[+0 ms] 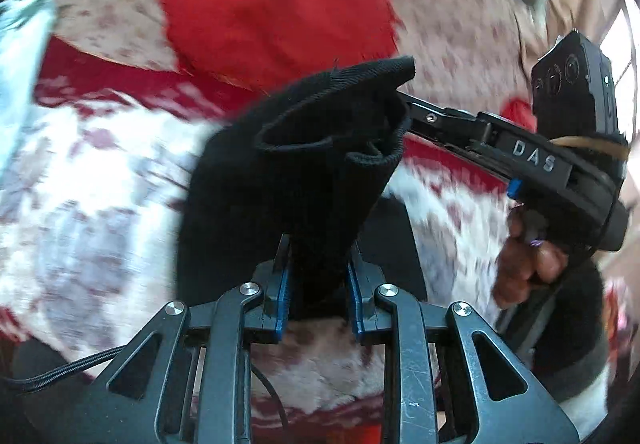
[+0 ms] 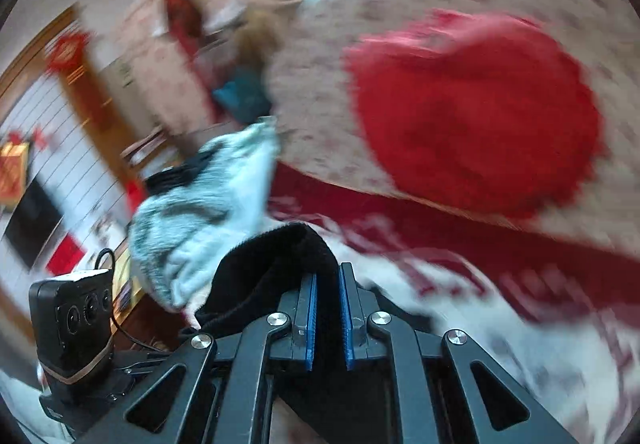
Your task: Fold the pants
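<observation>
Pants (image 1: 304, 148) of black ribbed knit hang in the air above a bed, pinched at two places. The left claw (image 1: 318, 276) grips a bunched fold between its blue pads (image 1: 284, 284), its fingers narrowed on the cloth. The right claw (image 2: 327, 296) clamps a ribbed edge, which may be a cuff or the waistband; in the left view its fingers run into the upper hem of the garment from the right side. The person's right hand (image 1: 528, 264) wraps the handle below.

The bedspread (image 1: 80, 180) beneath is red and white, patterned and blurred by motion. A red cloth (image 2: 476, 112) lies farther up on it, and a pale grey garment (image 2: 200, 212) sits to the left in the right view.

By my judgement the step in hand is lifting and stretching the pants before laying them flat. The next move calls for drawing the two grips apart to take out the bunching, then lowering the cloth evenly onto the bedspread so that one half can be brought over the other.
</observation>
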The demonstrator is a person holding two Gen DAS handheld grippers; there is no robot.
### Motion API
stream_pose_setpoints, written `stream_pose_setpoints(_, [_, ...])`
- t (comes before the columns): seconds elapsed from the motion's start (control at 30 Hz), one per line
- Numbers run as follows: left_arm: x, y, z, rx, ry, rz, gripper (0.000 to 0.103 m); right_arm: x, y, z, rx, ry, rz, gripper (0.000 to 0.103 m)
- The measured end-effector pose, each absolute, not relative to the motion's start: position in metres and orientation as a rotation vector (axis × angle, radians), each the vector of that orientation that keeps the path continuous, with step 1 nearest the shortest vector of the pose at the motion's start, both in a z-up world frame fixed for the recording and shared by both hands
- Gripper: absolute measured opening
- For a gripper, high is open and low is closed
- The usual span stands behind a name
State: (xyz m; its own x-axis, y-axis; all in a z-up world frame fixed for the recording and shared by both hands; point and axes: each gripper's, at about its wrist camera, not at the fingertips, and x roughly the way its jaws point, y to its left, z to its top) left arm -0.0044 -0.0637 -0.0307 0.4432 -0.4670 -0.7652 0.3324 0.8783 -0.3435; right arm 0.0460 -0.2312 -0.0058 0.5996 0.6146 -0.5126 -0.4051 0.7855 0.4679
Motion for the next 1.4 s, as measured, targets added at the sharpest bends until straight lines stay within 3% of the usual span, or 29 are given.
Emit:
stream_pose_setpoints(0.1, [-0.007, -0.098, -0.061, -0.033, 1.061, -0.498, 0.022, 0.031, -0.274, -0.040, 0.401, 0.786, 0.465, 0.009])
stream_pose_setpoints(0.2, [-0.012, -0.105, -0.057, 0.017, 1.057, -0.511, 0.026, 0.014, -0.308, -0.065, 0.519, 0.818, 0.346, 0.014])
stream_pose_setpoints(0.3, [-0.016, -0.095, -0.038, -0.026, 1.059, -0.587, 0.039, -0.002, -0.325, -0.069, 0.652, 0.775, 0.336, 0.051])
stream_pose_setpoints(0.47, [-0.025, -0.071, -0.019, 0.000, 1.002, -0.556, 0.039, -0.005, -0.319, -0.068, 0.732, 0.769, 0.406, 0.052])
stream_pose_setpoints(0.67, [-0.002, -0.029, -0.029, -0.045, 1.007, -0.412, 0.039, 0.012, -0.274, -0.090, 0.591, 0.901, 0.389, 0.053])
stream_pose_setpoints(0.7, [0.003, -0.027, -0.033, -0.053, 1.017, -0.394, 0.039, 0.015, -0.266, -0.092, 0.583, 0.910, 0.414, 0.044])
stream_pose_setpoints(0.73, [0.005, -0.025, -0.036, -0.058, 1.026, -0.378, 0.039, 0.017, -0.258, -0.094, 0.570, 0.913, 0.432, 0.030])
stream_pose_setpoints(0.83, [0.006, -0.019, -0.039, -0.080, 1.037, -0.360, 0.039, 0.018, -0.238, -0.087, 0.471, 0.886, 0.434, 0.013])
stream_pose_setpoints(0.87, [0.007, -0.019, -0.037, -0.086, 1.034, -0.360, 0.039, 0.015, -0.237, -0.083, 0.461, 0.871, 0.439, 0.012])
stream_pose_setpoints(1.03, [0.013, -0.032, -0.029, -0.076, 1.012, -0.370, 0.039, -0.005, -0.257, -0.051, 0.394, 0.801, 0.433, 0.011])
stream_pose_setpoints(1.17, [0.026, -0.053, -0.052, -0.040, 1.048, -0.356, 0.044, -0.008, -0.273, -0.067, 0.386, 0.874, 0.366, 0.012])
stream_pose_setpoints(1.27, [0.029, -0.061, -0.063, -0.004, 1.055, -0.336, 0.049, -0.003, -0.282, -0.088, 0.399, 0.927, 0.300, 0.018])
stream_pose_setpoints(1.4, [0.032, -0.059, -0.051, 0.010, 1.029, -0.327, 0.049, -0.013, -0.297, -0.064, 0.355, 0.873, 0.195, 0.024])
